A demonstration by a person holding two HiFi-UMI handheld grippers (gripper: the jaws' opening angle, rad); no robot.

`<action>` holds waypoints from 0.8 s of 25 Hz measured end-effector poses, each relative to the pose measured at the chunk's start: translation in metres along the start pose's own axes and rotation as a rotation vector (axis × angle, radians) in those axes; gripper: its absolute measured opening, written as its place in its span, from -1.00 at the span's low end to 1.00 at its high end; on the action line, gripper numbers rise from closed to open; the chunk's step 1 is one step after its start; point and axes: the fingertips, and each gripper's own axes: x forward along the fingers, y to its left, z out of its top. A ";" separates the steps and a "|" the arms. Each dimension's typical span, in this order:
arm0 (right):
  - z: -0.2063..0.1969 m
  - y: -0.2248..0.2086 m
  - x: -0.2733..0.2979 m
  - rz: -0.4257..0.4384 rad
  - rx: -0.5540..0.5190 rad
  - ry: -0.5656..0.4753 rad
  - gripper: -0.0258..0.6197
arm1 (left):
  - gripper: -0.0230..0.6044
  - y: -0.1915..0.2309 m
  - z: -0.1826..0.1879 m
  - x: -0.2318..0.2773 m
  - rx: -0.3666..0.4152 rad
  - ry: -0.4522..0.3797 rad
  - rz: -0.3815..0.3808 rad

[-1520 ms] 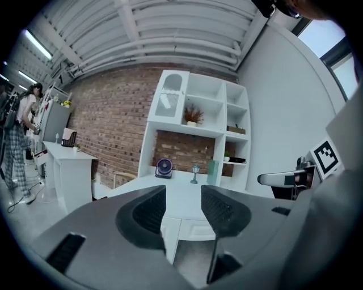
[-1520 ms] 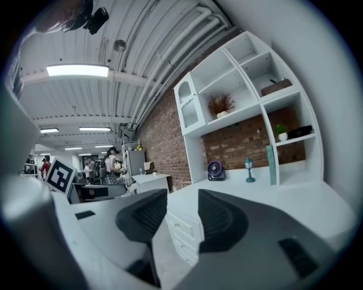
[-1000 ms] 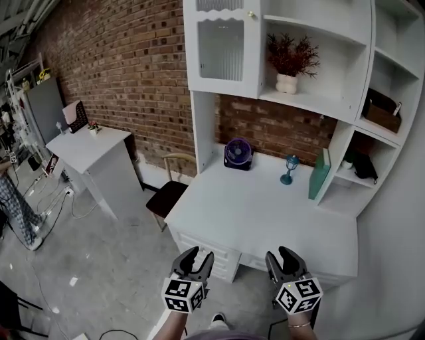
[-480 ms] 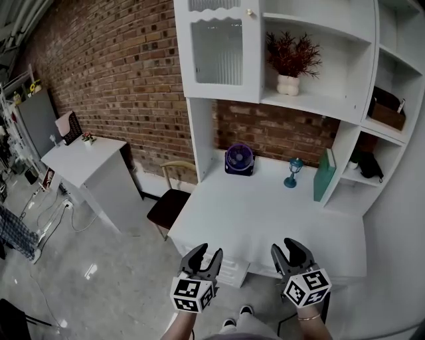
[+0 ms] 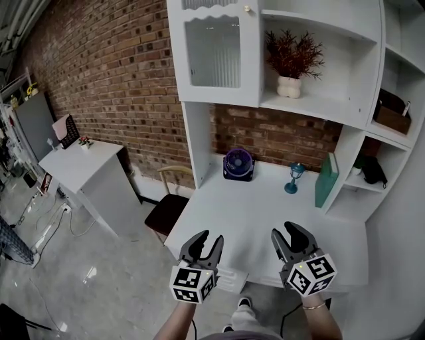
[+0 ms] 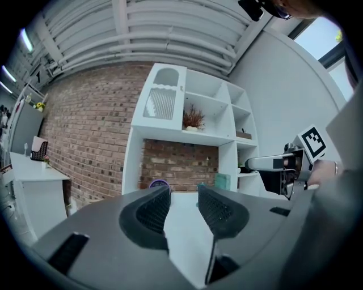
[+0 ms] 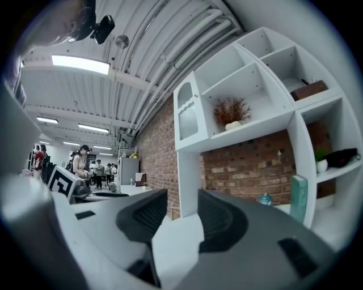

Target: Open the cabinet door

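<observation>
The cabinet door is white with a ribbed glass pane and stands shut at the hutch's upper left. A small knob sits at its top right corner. The same door shows high up in the left gripper view, and again in the right gripper view. Both grippers hang over the desk's near edge, far below the door. My left gripper is open; its jaws have just been closing a little, with nothing between them. My right gripper is open and empty.
The white desk carries a purple fan, a small blue lamp and a green book. A potted red plant fills the shelf beside the door. A wooden chair and a side table stand at left.
Both grippers have moved forward and up, from below the desk's front edge to over it. The left jaws stand slightly narrower. The head view has come closer to the desk.
</observation>
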 end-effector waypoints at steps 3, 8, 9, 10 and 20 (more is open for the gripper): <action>0.020 -0.011 0.022 0.023 -0.027 -0.037 -0.43 | -0.41 0.006 0.012 0.023 0.017 -0.018 0.004; 0.059 -0.034 0.058 0.064 -0.078 -0.104 -0.43 | -0.43 0.011 0.042 0.064 0.057 -0.058 0.006; 0.067 -0.038 0.065 0.071 -0.089 -0.117 -0.43 | -0.43 0.013 0.050 0.072 0.069 -0.068 0.008; 0.075 -0.042 0.072 0.079 -0.103 -0.128 -0.43 | -0.43 0.015 0.058 0.080 0.080 -0.080 0.012; 0.143 -0.082 0.121 0.148 -0.172 -0.234 -0.43 | -0.44 0.035 0.160 0.150 0.176 -0.233 0.062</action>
